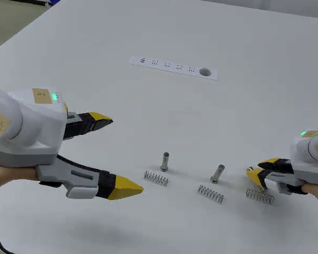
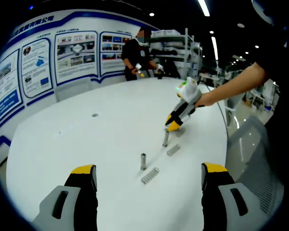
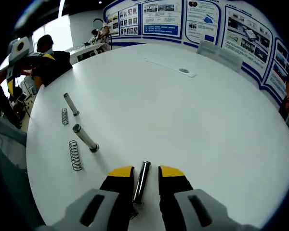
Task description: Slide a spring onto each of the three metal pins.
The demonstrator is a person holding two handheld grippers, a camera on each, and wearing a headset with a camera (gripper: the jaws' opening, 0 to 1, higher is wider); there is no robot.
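**A:** What are the fingers of the right gripper (image 3: 146, 169) doing?

**B:** They are narrowly apart, one on each side of the rightmost pin (image 3: 141, 182). A sliver of white shows between the pin and one finger, so they are not clamped on it.

**A:** And the left gripper (image 1: 114, 152)?

**B:** Its jaws are spread wide with nothing between them. It hangs above the table (image 1: 148, 32), well to the left of the parts.

**A:** Where are the other pins?

**B:** The middle pin (image 1: 217, 173) and the leftmost pin (image 1: 165, 161) stand upright on the table, in a loose row with the rightmost one. All three are bare.

**A:** And the springs?

**B:** All three lie flat on the table, each just beside its own pin on the person's side. The rightmost spring (image 1: 259, 196) is just below the right gripper's yellow tips. The middle spring (image 1: 210, 193) and the leftmost spring (image 1: 156, 178) lie apart from both grippers.

**A:** Anything further out?

**B:** A socket strip (image 1: 174, 67) is set flush in the table's far side. In the left gripper view, a person (image 2: 137, 53) stands beyond the table, before a wall of posters.
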